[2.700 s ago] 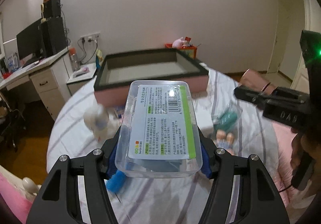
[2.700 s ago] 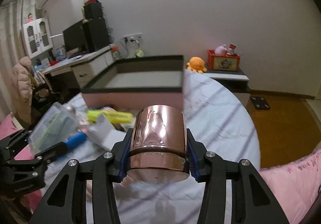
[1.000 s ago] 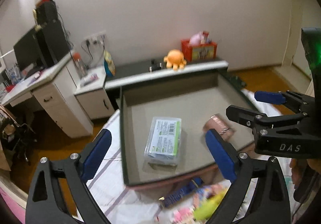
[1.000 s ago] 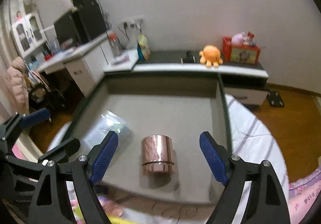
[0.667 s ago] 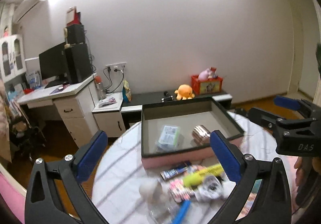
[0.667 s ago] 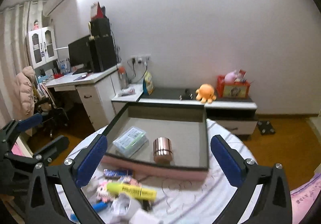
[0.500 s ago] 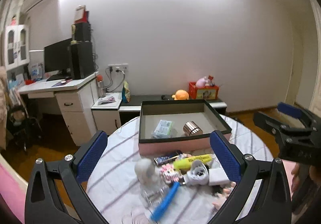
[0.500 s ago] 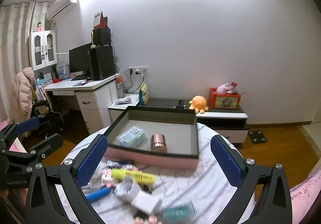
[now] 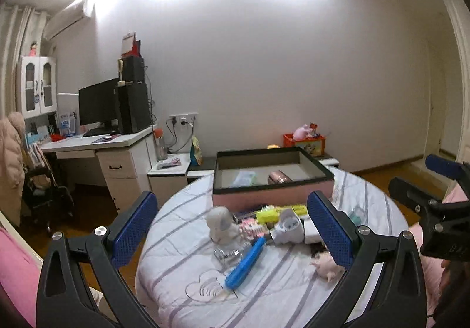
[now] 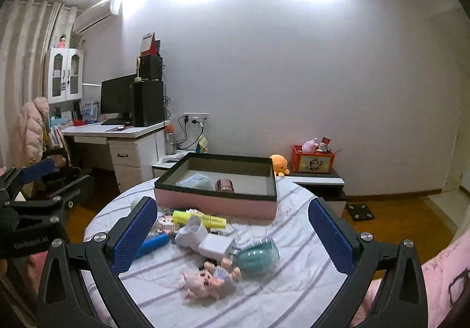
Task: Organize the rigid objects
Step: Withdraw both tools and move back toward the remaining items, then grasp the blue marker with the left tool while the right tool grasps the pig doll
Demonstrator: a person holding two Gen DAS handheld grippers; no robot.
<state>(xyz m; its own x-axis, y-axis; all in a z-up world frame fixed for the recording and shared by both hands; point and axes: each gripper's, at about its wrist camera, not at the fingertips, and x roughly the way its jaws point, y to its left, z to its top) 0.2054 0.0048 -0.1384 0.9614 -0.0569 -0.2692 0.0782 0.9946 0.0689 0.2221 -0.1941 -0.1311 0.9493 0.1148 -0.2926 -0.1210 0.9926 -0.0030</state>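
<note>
Both the left gripper (image 9: 233, 232) and right gripper (image 10: 232, 235) gape empty; the box (image 10: 216, 206) seemingly holds a copper cup (image 10: 224, 184).

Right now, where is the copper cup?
In both wrist views the copper cup lies on its side inside the pink box at the table's far side, just right of the clear plastic case.

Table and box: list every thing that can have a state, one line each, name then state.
left hand-held gripper: open, empty.
right hand-held gripper: open, empty.
pink box: lidless, on the table.
copper cup: inside the box.
clear plastic case: lying flat inside the box.
blue tool: lying on the table.
yellow marker: lying on the table.
doll: lying on the table.
</note>
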